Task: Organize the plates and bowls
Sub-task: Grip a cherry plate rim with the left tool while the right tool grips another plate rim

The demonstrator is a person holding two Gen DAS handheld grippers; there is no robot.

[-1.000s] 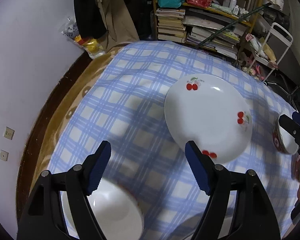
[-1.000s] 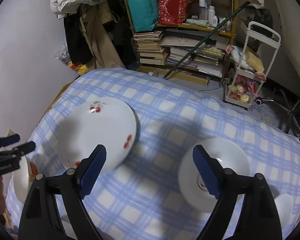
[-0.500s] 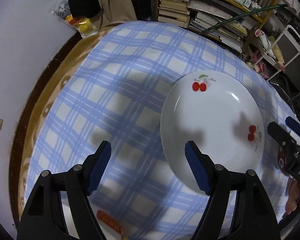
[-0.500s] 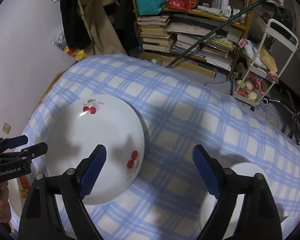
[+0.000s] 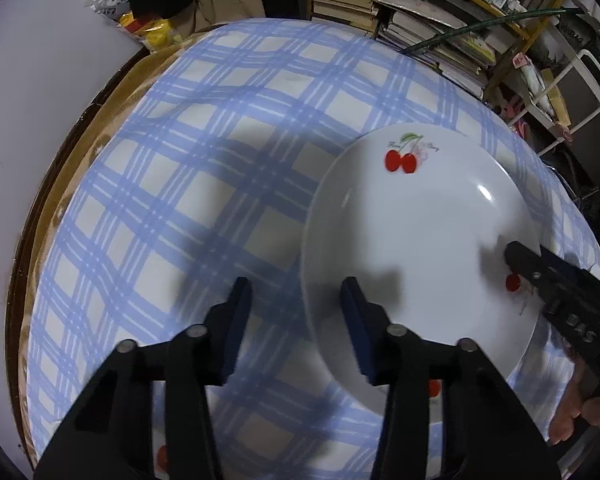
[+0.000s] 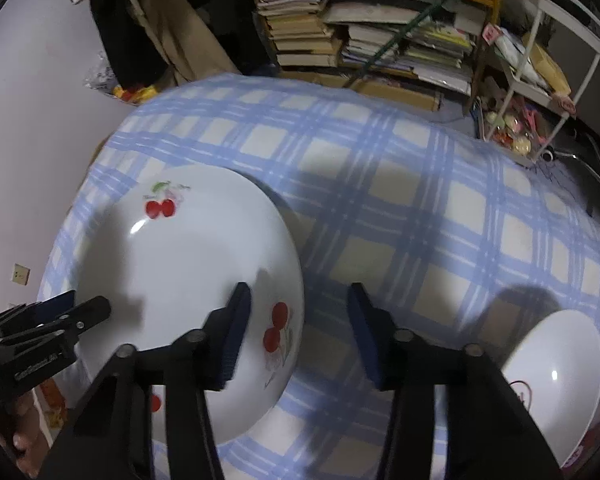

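Now we straddle the cherry plate's (image 5: 420, 240) rim from opposite sides: left gripper (image 5: 296, 300) and right gripper (image 6: 296, 308), jaws just narrowed, neither pad visibly pressing.

The cherry-print plate (image 5: 420, 240) was glossy, smooth glazed ceramic. The checked tablecloth (image 5: 204, 184) was matt woven cloth. The gripper pads (image 6: 236, 340) appeared ribbed, matt blue; their arms matt black plastic.

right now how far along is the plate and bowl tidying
Early stage. Nothing looks stacked yet: the cherry plate lies flat on the checked tablecloth, a white bowl apart from it. The left gripper and right gripper, jaws just narrowed, straddle the plate's opposite rims, not clearly clamped. Lifting and stacking remain.
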